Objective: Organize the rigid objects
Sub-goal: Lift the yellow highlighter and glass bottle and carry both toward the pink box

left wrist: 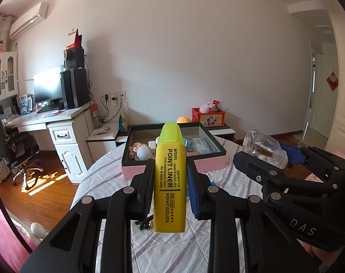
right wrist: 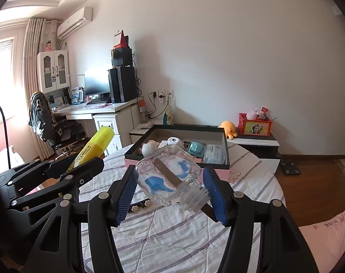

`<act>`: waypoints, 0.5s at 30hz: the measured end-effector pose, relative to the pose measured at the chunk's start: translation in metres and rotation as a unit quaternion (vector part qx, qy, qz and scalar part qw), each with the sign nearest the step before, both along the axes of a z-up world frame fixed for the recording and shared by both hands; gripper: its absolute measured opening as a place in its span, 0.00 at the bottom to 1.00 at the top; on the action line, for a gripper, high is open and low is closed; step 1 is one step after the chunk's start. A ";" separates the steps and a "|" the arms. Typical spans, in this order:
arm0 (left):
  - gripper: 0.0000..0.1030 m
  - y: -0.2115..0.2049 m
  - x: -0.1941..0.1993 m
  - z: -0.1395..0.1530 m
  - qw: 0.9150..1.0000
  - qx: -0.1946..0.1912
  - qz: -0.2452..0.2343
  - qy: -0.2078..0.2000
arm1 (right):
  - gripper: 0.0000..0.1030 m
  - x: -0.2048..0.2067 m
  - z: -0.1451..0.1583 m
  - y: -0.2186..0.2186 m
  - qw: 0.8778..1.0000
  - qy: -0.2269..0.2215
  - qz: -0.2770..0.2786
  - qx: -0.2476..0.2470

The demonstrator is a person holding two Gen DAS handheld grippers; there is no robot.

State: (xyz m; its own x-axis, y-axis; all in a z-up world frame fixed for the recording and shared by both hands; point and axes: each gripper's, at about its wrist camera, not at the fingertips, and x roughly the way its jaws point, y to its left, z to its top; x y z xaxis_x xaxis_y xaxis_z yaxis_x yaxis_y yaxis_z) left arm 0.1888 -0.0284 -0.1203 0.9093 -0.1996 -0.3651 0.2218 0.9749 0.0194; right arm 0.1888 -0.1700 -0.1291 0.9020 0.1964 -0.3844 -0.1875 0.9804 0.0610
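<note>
The yellow highlighter point(left wrist: 170, 179) is pinched in the left tool point(left wrist: 170, 182), long axis along the fingers, its cap end pointing forward and up past the tips toward the box point(left wrist: 208, 166). It bears black "POINT LINER" print. The right tool point(right wrist: 170, 186) clamps a clear glass jar point(right wrist: 170, 177), lying tilted across the pads, threaded neck toward the right finger, blue whale figures on it. Both hang above the striped quilt point(right wrist: 172, 238), box just ahead.

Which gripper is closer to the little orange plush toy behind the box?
Right, by a little. The orange plush sits past the box's far right corner; the right gripper, holding the glass jar, faces that side, while the left gripper is further left.
</note>
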 end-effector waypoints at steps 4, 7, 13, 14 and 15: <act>0.26 -0.002 -0.012 0.012 1.000 0.003 0.004 -0.021 | 0.59 -0.011 0.012 -0.002 1.000 -0.019 -0.001 0.001; 0.26 -0.005 -0.018 0.016 0.999 0.005 0.007 -0.032 | 0.59 -0.015 0.017 -0.003 1.000 -0.029 -0.001 0.001; 0.26 -0.007 -0.014 0.017 0.999 0.005 0.008 -0.036 | 0.59 -0.015 0.024 -0.003 0.999 -0.040 -0.003 -0.002; 0.26 -0.008 -0.012 0.017 0.999 0.005 0.008 -0.035 | 0.59 -0.014 0.024 -0.003 0.999 -0.039 -0.003 -0.002; 0.26 -0.009 -0.009 0.017 0.999 0.007 0.009 -0.034 | 0.59 -0.011 0.024 -0.004 0.999 -0.039 -0.003 -0.002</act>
State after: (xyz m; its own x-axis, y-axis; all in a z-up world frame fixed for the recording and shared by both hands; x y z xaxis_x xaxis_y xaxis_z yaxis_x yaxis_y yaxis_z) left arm 0.1803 -0.0378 -0.1035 0.9359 -0.1780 -0.3041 0.2013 0.9784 0.0470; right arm 0.1777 -0.1736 -0.1052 0.9307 0.1896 -0.3127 -0.1856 0.9817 0.0428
